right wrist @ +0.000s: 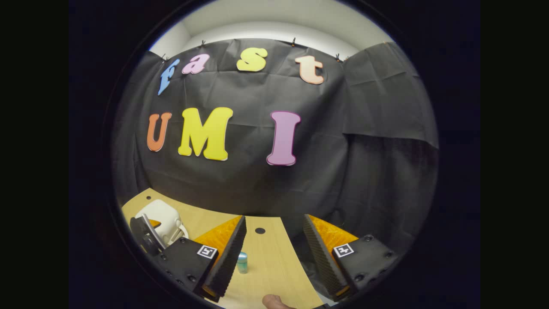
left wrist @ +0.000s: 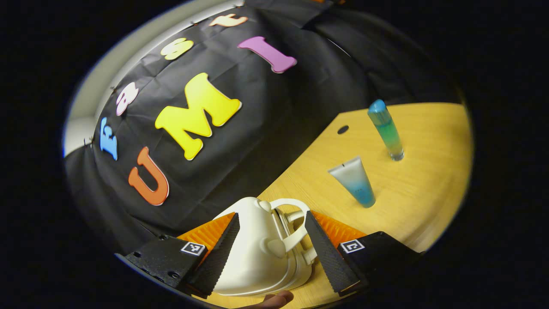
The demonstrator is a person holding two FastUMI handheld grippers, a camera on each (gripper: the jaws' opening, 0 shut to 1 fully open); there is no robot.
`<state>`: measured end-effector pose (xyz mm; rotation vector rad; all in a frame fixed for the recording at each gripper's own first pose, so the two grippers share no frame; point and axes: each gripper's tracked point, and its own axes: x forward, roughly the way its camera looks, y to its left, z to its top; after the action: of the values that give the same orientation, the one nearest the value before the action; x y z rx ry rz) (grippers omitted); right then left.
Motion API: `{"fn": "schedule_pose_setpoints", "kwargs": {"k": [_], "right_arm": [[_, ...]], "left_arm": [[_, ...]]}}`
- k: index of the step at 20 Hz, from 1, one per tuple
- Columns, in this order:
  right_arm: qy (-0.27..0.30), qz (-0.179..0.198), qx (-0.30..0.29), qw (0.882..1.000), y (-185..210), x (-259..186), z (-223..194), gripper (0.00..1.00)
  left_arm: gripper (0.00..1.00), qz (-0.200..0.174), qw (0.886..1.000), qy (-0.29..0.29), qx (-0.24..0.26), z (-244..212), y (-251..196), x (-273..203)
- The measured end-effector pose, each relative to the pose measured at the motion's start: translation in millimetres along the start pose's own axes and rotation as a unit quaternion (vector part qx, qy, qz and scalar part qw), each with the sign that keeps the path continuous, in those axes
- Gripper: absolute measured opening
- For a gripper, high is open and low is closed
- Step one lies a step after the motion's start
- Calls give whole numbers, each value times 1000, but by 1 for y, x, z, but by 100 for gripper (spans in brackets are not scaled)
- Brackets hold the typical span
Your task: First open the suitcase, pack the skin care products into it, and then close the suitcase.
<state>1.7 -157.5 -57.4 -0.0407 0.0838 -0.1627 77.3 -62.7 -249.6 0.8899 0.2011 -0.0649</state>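
A small white suitcase (left wrist: 253, 253) with a handle lies shut on the wooden table (left wrist: 429, 193), right in front of my left gripper (left wrist: 271, 219). That gripper is open, with one finger on each side of the case. To the right stand a white-and-blue tube (left wrist: 355, 185) on its cap and a tall blue-green bottle (left wrist: 386, 135). My right gripper (right wrist: 274, 219) hangs open over the table with nothing between its fingers. The bottle (right wrist: 242, 262) shows low beside its left finger. The suitcase (right wrist: 163, 218) and the left gripper (right wrist: 146, 236) sit at the far left of the right gripper view.
The black cloth wall (left wrist: 257, 141) rises right behind the table's back edge. A small round hole (left wrist: 343, 129) is in the tabletop near that edge, also seen as a hole (right wrist: 260, 230) in the right gripper view. Bare wood lies around the tube and bottle.
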Motion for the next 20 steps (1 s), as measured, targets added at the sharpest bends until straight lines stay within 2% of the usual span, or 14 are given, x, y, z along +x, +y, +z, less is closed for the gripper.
{"fn": "schedule_pose_setpoints", "kwargs": {"k": [3, 5, 6, 7, 9, 10, 13, 14, 15, 17, 20], "right_arm": [[20, 1, -7, 1000, -14, 12, -27, 80], [36, 6, -20, 999, -23, 18, -49, 80], [45, 11, -21, 999, -26, 20, -57, 79], [52, 17, -19, 998, -29, 21, -65, 80], [61, 27, -12, 998, -36, 23, -75, 80], [64, 32, -9, 997, -38, 25, -78, 80], [77, 49, -5, 996, -38, 26, -86, 80], [75, 51, -10, 996, -37, 27, -84, 80], [71, 47, -17, 996, -39, 23, -82, 80], [64, 38, -22, 997, -35, 18, -73, 80], [61, 28, -5, 998, -19, 9, -62, 80]], "left_arm": [[97, 8, 997, 29, 76, -18, -22, 23], [93, 37, 991, 51, 120, -22, -21, 32], [88, 41, 988, 57, 136, -23, -22, 38], [74, 50, 983, 66, 162, -25, -19, 38], [62, 62, 971, 88, 215, -30, -13, 43], [60, 62, 967, 103, 226, -36, -10, 47], [34, 46, 961, 132, 240, -43, -13, 46], [29, 41, 959, 138, 243, -44, -13, 46], [16, 36, 958, 139, 247, -41, -12, 42], [7, 28, 959, 143, 243, -39, -8, 40], [5, 6, 969, 138, 205, -34, 9, 35]]}}
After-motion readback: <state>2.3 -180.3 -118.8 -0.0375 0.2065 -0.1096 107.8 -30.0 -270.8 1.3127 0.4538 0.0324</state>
